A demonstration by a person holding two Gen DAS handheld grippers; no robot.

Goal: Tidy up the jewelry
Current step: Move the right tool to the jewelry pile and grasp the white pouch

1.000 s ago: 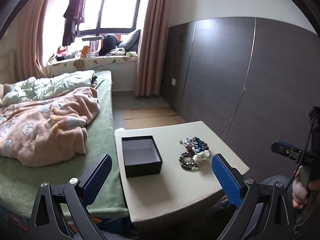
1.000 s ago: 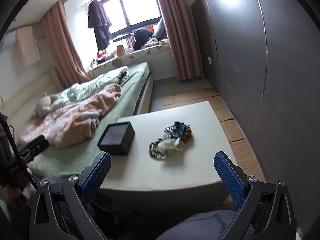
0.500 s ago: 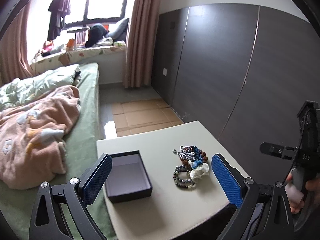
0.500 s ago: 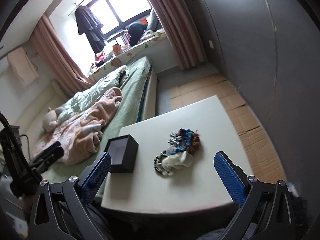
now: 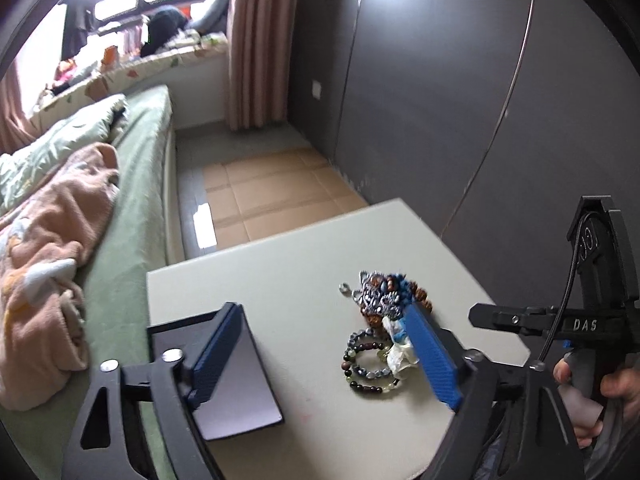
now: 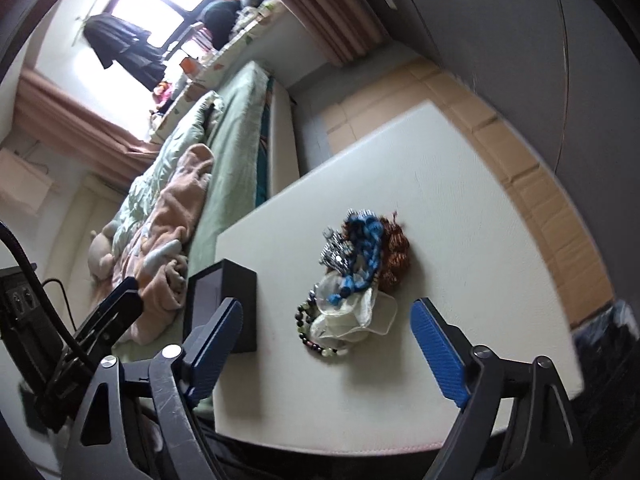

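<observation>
A black open box [image 5: 240,384] with a grey inside stands at the left of the cream low table [image 5: 288,280]. A pile of jewelry [image 5: 384,304], with blue, brown and silver pieces and a beaded bracelet [image 5: 366,364], lies to the box's right. My left gripper [image 5: 324,354] hovers over the near table between box and pile; its jaws are closing with nothing pressed between them. In the right wrist view the jewelry pile [image 6: 360,272] and box [image 6: 228,300] lie just beyond my right gripper [image 6: 326,346], whose jaws are also closing on nothing.
A bed with green sheet and pink blanket [image 5: 52,240] runs along the table's left side. A dark wall panel [image 5: 440,100] stands to the right, with cardboard sheets [image 5: 272,196] on the floor beyond. A hand [image 5: 600,392] holds the other gripper's handle at right.
Both grippers have come closer to the table and tipped downward, so box and jewelry look larger. Both pairs of jaws have narrowed. The right wrist view has rolled.
</observation>
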